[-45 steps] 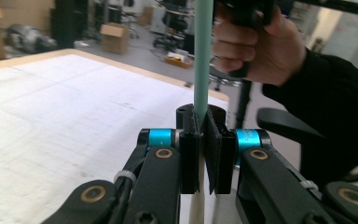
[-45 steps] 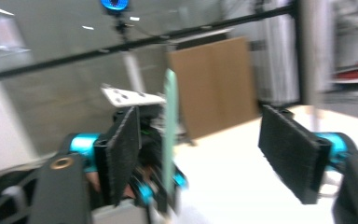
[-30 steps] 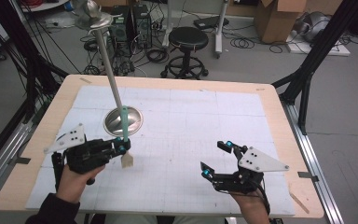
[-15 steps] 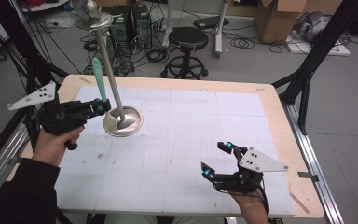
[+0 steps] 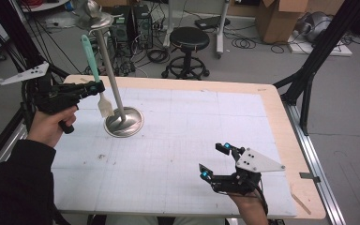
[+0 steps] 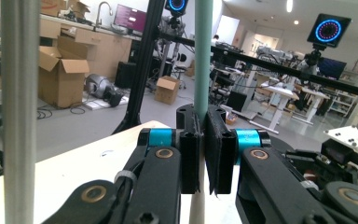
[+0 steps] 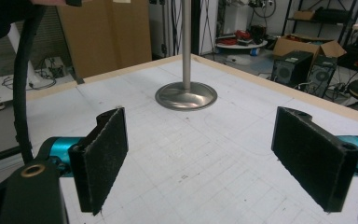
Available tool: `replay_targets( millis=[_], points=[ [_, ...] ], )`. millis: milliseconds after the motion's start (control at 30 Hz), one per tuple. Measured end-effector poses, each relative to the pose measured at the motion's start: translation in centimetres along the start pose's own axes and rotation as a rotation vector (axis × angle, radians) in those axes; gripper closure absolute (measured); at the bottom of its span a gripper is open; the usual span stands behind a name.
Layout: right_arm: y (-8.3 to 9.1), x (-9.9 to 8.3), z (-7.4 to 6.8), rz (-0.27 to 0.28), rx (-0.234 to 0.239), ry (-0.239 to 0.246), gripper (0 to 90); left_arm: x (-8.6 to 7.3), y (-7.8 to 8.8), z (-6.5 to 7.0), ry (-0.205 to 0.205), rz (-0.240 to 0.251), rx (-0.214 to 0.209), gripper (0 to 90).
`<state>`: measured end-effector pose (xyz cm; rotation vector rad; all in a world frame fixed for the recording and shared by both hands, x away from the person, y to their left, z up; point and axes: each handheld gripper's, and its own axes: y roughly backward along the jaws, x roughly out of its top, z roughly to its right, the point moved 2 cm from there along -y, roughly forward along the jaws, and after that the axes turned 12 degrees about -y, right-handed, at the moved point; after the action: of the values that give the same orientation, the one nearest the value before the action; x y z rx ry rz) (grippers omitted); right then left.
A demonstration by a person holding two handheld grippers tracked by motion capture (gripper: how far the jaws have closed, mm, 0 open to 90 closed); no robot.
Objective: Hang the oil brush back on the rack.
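A teal-handled brush (image 5: 90,57) with a pale head stands nearly upright, and my left gripper (image 5: 96,86) is shut on its handle above the table's far left. In the left gripper view the handle (image 6: 203,56) rises between the pressed pads of the left gripper (image 6: 204,154). Just right of the brush is a metal stand (image 5: 123,123) with a round base and a tall pole (image 6: 19,93). My right gripper (image 5: 214,161) rests near the front right of the table, jaws wide apart and empty. The right gripper (image 7: 209,154) looks toward the stand's base (image 7: 186,95).
The white gridded mat (image 5: 192,126) covers a wooden table (image 5: 272,101). A small wooden stick (image 5: 302,201) lies at the front right edge. Behind the table are a black stool (image 5: 186,40), computer towers (image 5: 129,23) and cardboard boxes (image 5: 276,18). Black frame posts (image 5: 309,70) flank the table.
My left gripper has lifted the brush off the mat in front of the stand's base and carried it up and to the left. The right gripper has stayed where it was.
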<state>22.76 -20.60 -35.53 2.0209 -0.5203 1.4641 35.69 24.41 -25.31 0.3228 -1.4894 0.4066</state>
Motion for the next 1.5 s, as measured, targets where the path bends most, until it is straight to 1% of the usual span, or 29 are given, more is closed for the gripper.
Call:
replay_targets(
  millis=[267,400,567,733,800,967,1100,1233,1400,1467,1500],
  points=[
    [-0.2,0.0,-0.1,0.000,0.004,0.006,17.4,-0.1,-0.3,-0.7,0.016,-0.013,-0.009,84.4],
    [-0.2,0.0,-0.1,0.001,0.007,0.004,17.5,-0.2,-0.4,-0.9,0.030,-0.006,-0.004,84.3],
    [-0.2,0.0,-0.1,0.002,0.009,0.003,17.4,-0.3,-0.6,-1.2,0.035,-0.013,0.002,84.4],
    [-0.3,0.1,-0.2,-0.002,0.015,0.004,17.4,-0.3,-0.8,-1.5,0.045,-0.009,0.003,84.3],
    [-0.3,0.1,-0.1,0.001,0.013,0.005,17.4,-0.2,-0.8,-1.6,0.049,0.000,-0.001,84.3],
    [-0.2,0.1,-0.1,0.003,0.014,0.001,17.5,-0.3,-0.8,-1.8,0.052,-0.007,-0.002,84.3],
    [-0.2,0.1,-0.1,0.006,0.014,0.001,17.4,-0.4,-0.9,-2.0,0.061,-0.007,-0.003,84.4],
    [-0.2,0.1,-0.1,0.005,0.014,0.002,17.5,-0.7,-1.1,-2.2,0.073,-0.018,0.001,84.3],
    [0.0,0.1,0.0,0.009,0.010,-0.002,17.4,-0.7,-1.2,-2.1,0.061,-0.023,0.013,84.0],
    [0.1,0.1,0.1,0.012,0.004,0.000,17.4,-0.8,-1.1,-1.9,0.040,-0.025,0.031,82.5],
    [0.2,0.1,0.1,0.014,0.004,-0.002,17.4,-0.9,-1.1,-1.9,0.035,-0.026,0.043,74.0]
  ],
)
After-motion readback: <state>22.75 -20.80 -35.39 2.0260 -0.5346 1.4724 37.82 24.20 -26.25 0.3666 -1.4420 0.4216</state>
